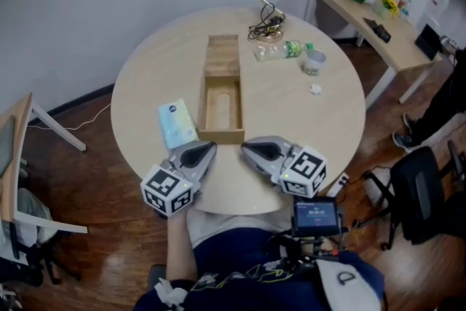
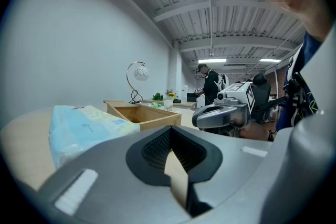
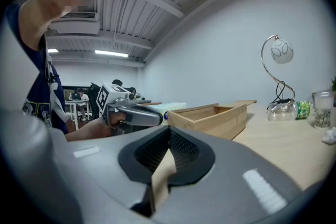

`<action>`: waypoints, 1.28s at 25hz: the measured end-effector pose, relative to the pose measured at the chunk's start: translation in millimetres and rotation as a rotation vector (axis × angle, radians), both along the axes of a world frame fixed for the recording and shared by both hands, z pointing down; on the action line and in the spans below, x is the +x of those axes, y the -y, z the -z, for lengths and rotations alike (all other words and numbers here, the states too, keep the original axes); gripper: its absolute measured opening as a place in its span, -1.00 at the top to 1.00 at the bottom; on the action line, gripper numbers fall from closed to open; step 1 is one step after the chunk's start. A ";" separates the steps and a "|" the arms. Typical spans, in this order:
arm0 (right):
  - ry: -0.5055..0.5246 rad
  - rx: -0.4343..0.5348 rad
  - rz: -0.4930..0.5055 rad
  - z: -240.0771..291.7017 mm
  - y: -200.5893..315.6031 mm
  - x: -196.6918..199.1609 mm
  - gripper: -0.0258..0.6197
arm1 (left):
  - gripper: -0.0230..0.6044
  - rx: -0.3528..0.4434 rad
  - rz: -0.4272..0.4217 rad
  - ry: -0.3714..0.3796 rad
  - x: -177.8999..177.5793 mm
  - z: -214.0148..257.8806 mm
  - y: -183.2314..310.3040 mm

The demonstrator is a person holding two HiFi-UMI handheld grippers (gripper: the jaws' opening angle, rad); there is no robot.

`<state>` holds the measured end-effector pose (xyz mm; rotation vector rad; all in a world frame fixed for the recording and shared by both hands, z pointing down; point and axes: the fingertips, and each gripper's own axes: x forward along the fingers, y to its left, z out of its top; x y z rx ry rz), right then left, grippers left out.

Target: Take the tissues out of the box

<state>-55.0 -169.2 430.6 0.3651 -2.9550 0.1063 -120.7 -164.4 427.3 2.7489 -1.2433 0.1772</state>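
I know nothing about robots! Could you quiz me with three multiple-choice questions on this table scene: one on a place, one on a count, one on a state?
1. Where does the tissue pack lie relative to the wooden box?
A. Inside it
B. On the table, at its left in the head view
C. On top of it

2. How many hand-held grippers show in the head view?
A. One
B. Two
C. Three

3. How is the wooden box?
A. Lid shut
B. Open at the top
C. Tipped on its side

Answers:
1 B: the pack rests on the tabletop beside the box.
2 B: the left hand-held gripper and the right hand-held gripper.
3 B: the head view looks straight into it.
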 end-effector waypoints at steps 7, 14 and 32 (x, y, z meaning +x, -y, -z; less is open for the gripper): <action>-0.001 -0.003 0.004 1.0 -0.8 -0.8 0.93 | 0.92 0.002 -0.001 0.000 0.0 1.8 0.2; -0.001 -0.002 0.006 1.3 -1.0 -0.6 0.93 | 0.92 0.003 0.001 -0.001 0.1 1.1 0.1; 0.000 0.002 0.007 2.7 -1.7 -0.6 0.93 | 0.92 0.001 0.002 -0.003 0.0 3.2 -0.2</action>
